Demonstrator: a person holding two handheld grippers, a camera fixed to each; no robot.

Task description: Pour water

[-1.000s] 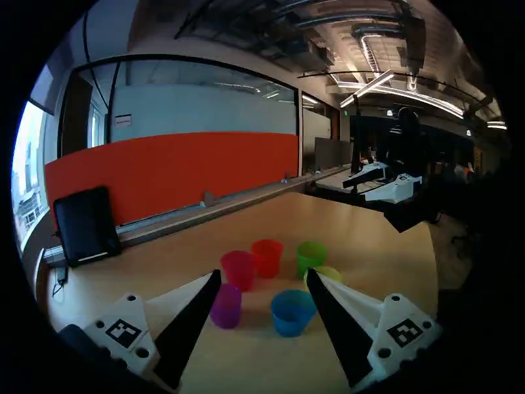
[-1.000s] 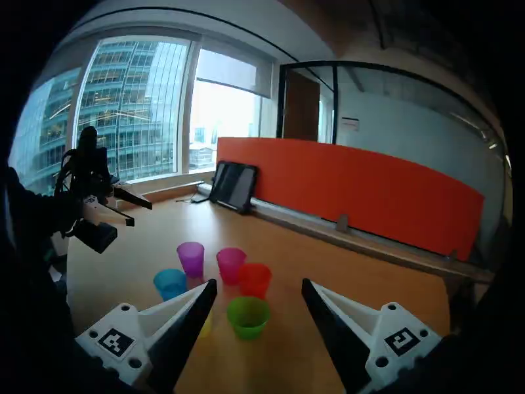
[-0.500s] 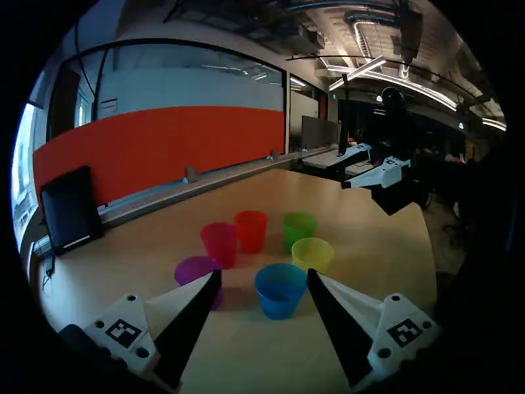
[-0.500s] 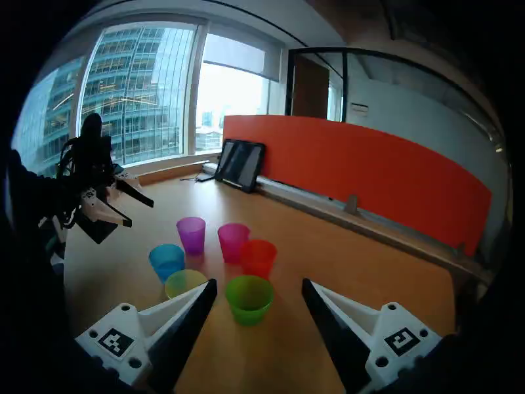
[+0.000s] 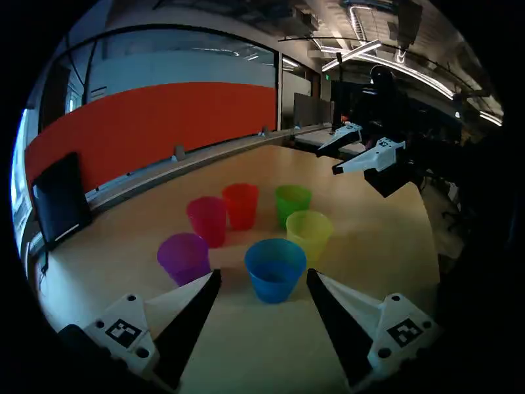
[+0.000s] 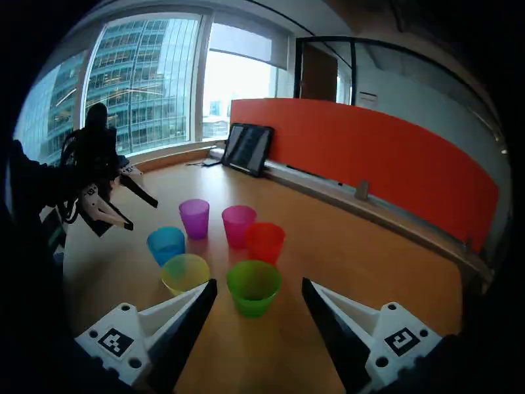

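Blue cup (image 5: 275, 269) before left gripper (image 5: 262, 272), jaws spread

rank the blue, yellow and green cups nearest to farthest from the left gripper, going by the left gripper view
1. blue cup: dead ahead, just past the open fingertips of the left gripper.
2. yellow cup: just behind the blue cup, slightly to the right.
3. green cup: back row, right end, next to the red cup.

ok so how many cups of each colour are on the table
purple cup: 1
pink cup: 1
red cup: 1
green cup: 1
yellow cup: 1
blue cup: 1
total: 6 cups
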